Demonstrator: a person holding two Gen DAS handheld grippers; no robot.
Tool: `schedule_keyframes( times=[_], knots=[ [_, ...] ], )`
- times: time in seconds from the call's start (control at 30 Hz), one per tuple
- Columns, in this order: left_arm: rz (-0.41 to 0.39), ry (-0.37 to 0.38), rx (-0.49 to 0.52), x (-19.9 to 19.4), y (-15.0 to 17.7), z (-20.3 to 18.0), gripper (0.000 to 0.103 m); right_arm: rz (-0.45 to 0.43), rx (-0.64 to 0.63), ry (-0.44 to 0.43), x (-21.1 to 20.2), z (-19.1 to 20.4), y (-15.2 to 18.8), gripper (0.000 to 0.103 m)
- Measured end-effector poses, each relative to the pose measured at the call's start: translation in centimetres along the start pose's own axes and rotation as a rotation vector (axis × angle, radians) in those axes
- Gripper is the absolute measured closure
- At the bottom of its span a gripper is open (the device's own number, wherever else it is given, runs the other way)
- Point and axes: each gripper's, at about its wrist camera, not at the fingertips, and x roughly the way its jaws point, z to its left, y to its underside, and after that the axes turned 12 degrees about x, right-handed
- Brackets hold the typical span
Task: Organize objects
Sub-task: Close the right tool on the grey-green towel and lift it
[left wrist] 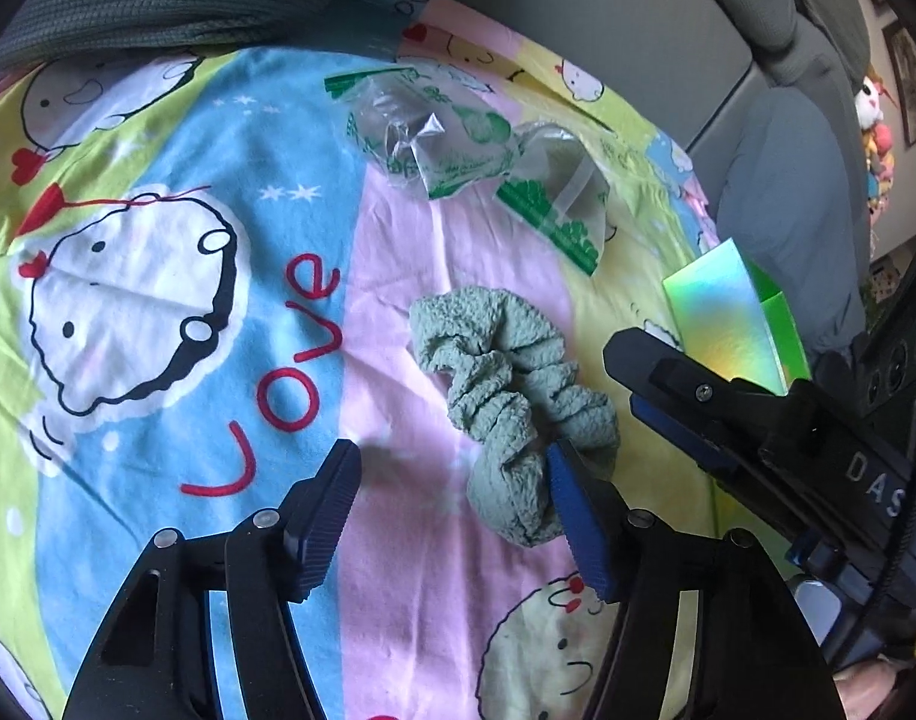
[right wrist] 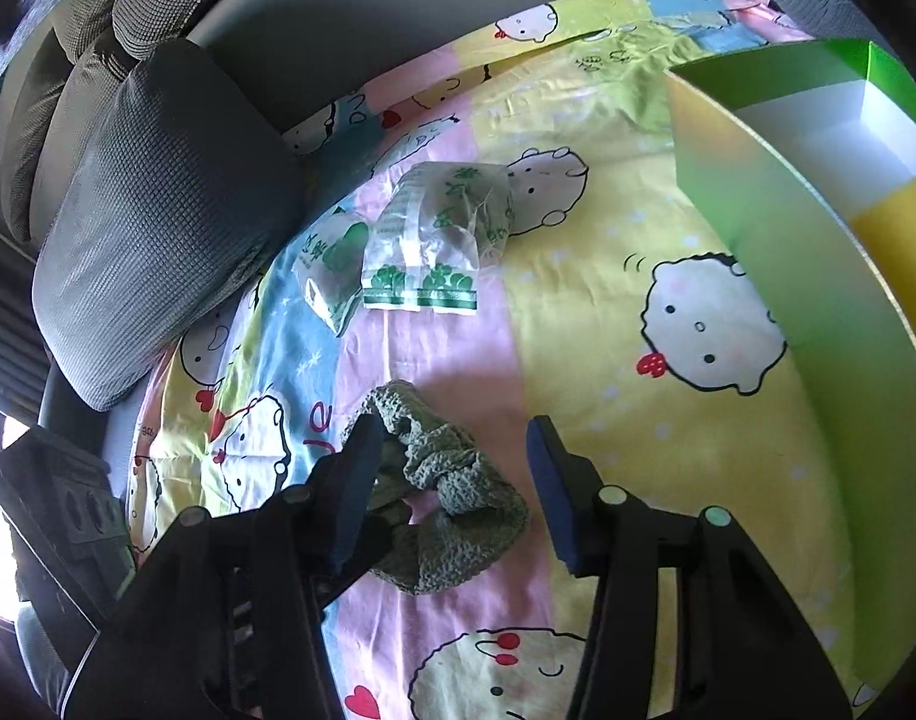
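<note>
Left wrist view: left gripper (left wrist: 452, 468) jaws stand partly apart, 1 touching the scrunchie (left wrist: 505, 396); closing may snag the bedsheet (left wrist: 314, 192).

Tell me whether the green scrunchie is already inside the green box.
No, the green scrunchie lies on the cartoon bedsheet, apart from the green box.
</note>
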Motion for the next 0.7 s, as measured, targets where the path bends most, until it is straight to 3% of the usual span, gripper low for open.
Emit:
schedule_keyframes(
  times=[0.23, 0.6, 0.7],
  knots=[
    [-0.003, -0.017, 0.028, 0.3, 0.1, -0.4, 0.048, 0.051, -0.006, -0.018, 1.2, 0.3, 0.0, 0.054],
    [-0.016, -0.018, 0.067, 0.8, -0.4, -1.2, 0.049, 0.153, 0.066, -0.048, 3.6, -0.8, 0.1, 0.061],
    [-0.018, 0.015, 0.078, 1.2, -0.5, -1.4, 0.059, 0.177, 0.073, -0.081, 3.8, -0.8, 0.1, 0.064]
  ],
)
